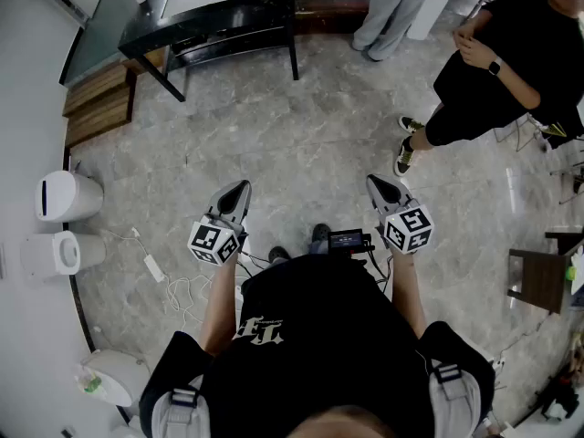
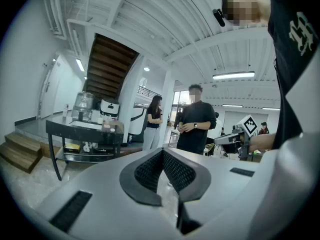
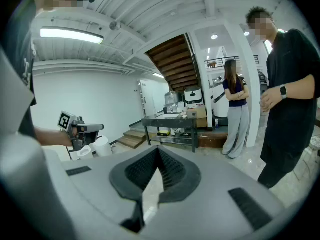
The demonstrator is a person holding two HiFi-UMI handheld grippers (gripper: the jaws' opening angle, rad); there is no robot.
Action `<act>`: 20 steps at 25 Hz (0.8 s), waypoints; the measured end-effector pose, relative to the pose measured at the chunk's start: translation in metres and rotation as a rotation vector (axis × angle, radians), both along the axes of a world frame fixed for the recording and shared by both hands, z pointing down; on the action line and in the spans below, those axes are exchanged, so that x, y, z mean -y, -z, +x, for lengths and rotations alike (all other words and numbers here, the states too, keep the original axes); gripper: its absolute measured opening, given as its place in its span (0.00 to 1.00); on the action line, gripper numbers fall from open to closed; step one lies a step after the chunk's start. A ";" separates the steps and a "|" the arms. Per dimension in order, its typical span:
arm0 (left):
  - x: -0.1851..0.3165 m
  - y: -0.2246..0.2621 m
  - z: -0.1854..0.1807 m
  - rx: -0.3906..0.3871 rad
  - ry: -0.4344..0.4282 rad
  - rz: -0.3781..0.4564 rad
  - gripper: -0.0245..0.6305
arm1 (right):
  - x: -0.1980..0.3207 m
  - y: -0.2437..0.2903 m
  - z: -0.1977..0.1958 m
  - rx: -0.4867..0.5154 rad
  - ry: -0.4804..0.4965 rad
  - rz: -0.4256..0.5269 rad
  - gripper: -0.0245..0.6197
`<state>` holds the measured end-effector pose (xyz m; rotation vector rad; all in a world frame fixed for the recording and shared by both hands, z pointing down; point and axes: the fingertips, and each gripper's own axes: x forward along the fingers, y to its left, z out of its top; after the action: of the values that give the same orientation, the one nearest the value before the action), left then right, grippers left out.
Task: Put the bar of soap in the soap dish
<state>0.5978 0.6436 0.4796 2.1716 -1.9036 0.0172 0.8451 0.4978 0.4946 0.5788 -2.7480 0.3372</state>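
Observation:
I cannot make out a bar of soap or a soap dish in any view. A black table point(image 1: 219, 21) with several small items stands at the far side of the room, also in the left gripper view point(image 2: 82, 129) and the right gripper view point(image 3: 170, 121). My left gripper point(image 1: 234, 197) and right gripper point(image 1: 383, 188) are held side by side in front of my body, above the marble floor, pointing toward the table. The left gripper point(image 2: 162, 151) is shut with nothing between its jaws. The right gripper point(image 3: 159, 149) is shut and empty too.
A person in black point(image 1: 511, 53) stands at the right, and another in grey trousers point(image 1: 392, 7) beside the table. Wooden steps point(image 1: 96, 103) lie at the far left. White bins point(image 1: 64, 196) line the left wall, with cables point(image 1: 178, 286) on the floor. A dark stool point(image 1: 538, 279) stands at the right.

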 end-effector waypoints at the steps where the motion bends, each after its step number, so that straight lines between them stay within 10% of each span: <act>1: 0.001 -0.002 0.002 0.005 -0.001 -0.006 0.05 | 0.002 -0.002 0.003 -0.005 -0.005 -0.002 0.04; 20: 0.039 -0.004 0.015 0.004 0.074 -0.036 0.05 | 0.063 -0.023 0.001 -0.028 0.058 -0.046 0.04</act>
<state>0.6130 0.6042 0.4838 2.0781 -1.9691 0.0410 0.8459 0.4344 0.5178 0.4868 -2.7163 0.3744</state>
